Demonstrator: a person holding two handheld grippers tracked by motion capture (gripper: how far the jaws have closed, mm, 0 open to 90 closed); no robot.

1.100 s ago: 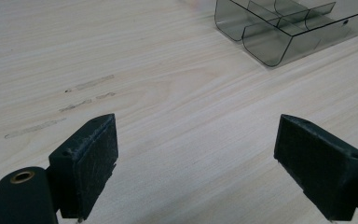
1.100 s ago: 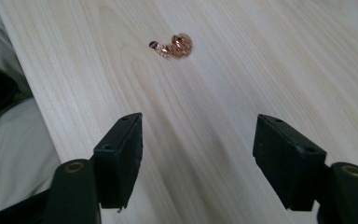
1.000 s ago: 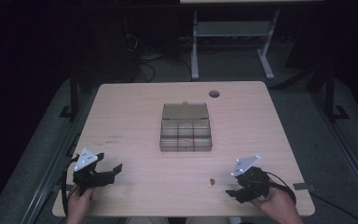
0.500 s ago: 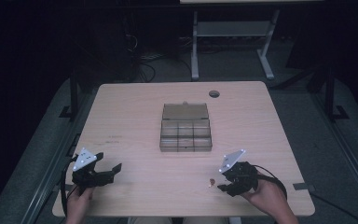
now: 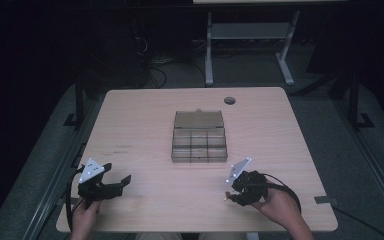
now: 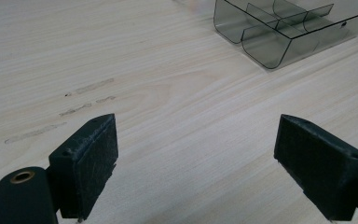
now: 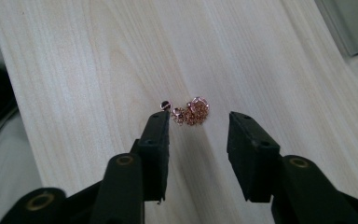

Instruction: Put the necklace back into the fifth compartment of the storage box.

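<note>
Both our grippers low at the table's [image 5: 145, 115] near edge.
Left gripper [image 5: 122, 181] spread over bare wood; right gripper [image 7: 198, 128] spread around a gold chain [image 7: 192, 112], short of the divided box [image 5: 200, 145].

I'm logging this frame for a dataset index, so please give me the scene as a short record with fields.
surface: wooden table
container: clear compartment box, lid open, mid-table
small item: gold chain, bunched on the table
left tongs: open, nothing between the jaws
right tongs: open, jaws either side of the chain, not closed on it
</note>
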